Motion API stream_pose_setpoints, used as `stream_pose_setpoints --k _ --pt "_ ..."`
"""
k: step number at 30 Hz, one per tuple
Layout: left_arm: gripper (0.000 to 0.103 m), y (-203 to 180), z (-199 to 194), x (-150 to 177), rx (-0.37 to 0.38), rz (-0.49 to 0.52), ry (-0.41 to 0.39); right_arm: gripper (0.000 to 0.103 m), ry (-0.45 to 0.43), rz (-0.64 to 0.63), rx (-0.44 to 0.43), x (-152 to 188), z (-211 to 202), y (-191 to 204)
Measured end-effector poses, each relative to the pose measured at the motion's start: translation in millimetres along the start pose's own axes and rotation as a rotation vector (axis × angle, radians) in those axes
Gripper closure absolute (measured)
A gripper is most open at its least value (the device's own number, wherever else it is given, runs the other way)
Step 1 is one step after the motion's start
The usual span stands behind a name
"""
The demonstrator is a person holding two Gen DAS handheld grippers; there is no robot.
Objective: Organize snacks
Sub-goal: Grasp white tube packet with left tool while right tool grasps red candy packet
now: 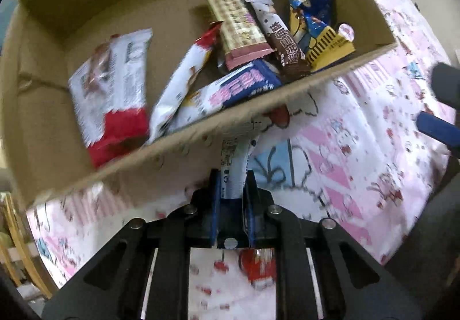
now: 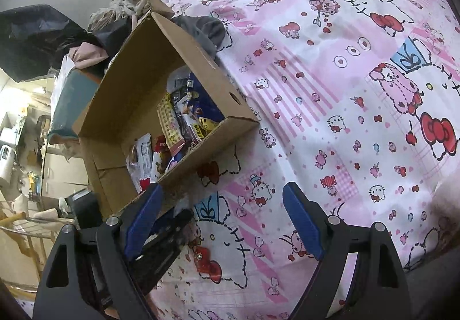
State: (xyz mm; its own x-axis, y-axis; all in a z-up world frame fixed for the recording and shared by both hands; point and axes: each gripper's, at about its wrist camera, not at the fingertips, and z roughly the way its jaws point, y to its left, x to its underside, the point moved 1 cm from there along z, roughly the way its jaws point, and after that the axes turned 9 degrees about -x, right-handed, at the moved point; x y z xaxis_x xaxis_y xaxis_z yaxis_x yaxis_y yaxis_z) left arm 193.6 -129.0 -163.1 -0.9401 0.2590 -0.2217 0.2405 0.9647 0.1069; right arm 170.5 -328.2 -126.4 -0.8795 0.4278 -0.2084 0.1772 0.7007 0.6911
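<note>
Little is legible. Brown snack bar (image 1: 289, 45) in the cardboard box (image 1: 120, 32): large white Chinese characters along the wrapper, too blurred to make out. Blue-and-white packet (image 1: 235, 87) beside it: pink Chinese characters on a blue panel, likewise unclear. Red-and-white packet (image 2: 159, 151) in the right wrist view: red end with letters approx. "CAKE". Bed sheet (image 2: 330, 90): cartoon cat print, no readable words.
</note>
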Motion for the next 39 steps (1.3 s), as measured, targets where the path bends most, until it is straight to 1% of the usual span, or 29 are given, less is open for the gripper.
stream_pose_setpoints --k 2,4,6,10,12,13,14,16,18,20,21,22,24,26,30,31,32,34,36,39 --pt "0.090 15 -11 9 0.025 -0.033 0.029 0.016 0.002 -0.004 0.003 0 1 0" --pt "0.090 30 -21 18 0.072 -0.101 0.086 0.016 0.007 -0.003 0.005 1 3 1" --pt "0.090 44 -31 29 0.098 -0.153 0.113 0.016 0.019 0.001 0.002 2 6 1" --pt "0.090 64 -51 50 0.091 -0.211 0.091 0.016 0.040 -0.023 0.005 6 12 7" --pt "0.090 76 -61 59 0.060 -0.246 0.063 0.016 0.054 -0.044 0.013 9 16 11" --pt "0.090 84 -65 69 0.036 -0.275 0.045 0.016 0.066 -0.057 0.021 11 18 13" --pt "0.090 91 -66 70 0.025 -0.295 0.038 0.015 0.077 -0.066 0.032 13 21 14" --pt "0.090 102 -69 75 0.038 -0.340 0.033 0.016 0.097 -0.077 0.043 16 26 17" --pt "0.090 108 -68 77 0.036 -0.363 0.028 0.016 0.122 -0.093 0.055 20 32 20" --pt "0.090 114 -66 78 0.035 -0.387 0.021 0.017 0.168 -0.107 0.055 26 41 25" --pt "0.090 114 -64 79 0.032 -0.394 0.018 0.025 0.196 -0.106 0.040 30 47 26" --pt "0.090 118 -64 80 0.029 -0.407 0.015 0.037 0.231 -0.098 0.012 35 53 28" --pt "0.090 121 -64 81 0.034 -0.432 0.013 0.043 0.300 -0.087 -0.030 43 66 31" --pt "0.090 122 -63 83 0.041 -0.449 0.008 0.049 0.362 -0.086 -0.035 53 81 33" --pt "0.090 123 -68 82 0.061 -0.454 -0.004 0.058 0.455 -0.117 0.031 76 110 38" --pt "0.090 122 -69 82 0.065 -0.454 -0.007 0.064 0.478 -0.140 0.053 83 116 40" --pt "0.090 121 -72 81 0.067 -0.453 -0.013 0.068 0.493 -0.165 0.075 89 121 42" --pt "0.090 120 -75 79 0.076 -0.453 -0.025 0.085 0.509 -0.236 0.139 100 130 45" --pt "0.090 119 -77 78 0.094 -0.455 -0.030 0.086 0.496 -0.280 0.163 104 131 48" --pt "0.090 120 -80 78 0.090 -0.461 -0.036 0.088 0.482 -0.301 0.152 105 126 52"
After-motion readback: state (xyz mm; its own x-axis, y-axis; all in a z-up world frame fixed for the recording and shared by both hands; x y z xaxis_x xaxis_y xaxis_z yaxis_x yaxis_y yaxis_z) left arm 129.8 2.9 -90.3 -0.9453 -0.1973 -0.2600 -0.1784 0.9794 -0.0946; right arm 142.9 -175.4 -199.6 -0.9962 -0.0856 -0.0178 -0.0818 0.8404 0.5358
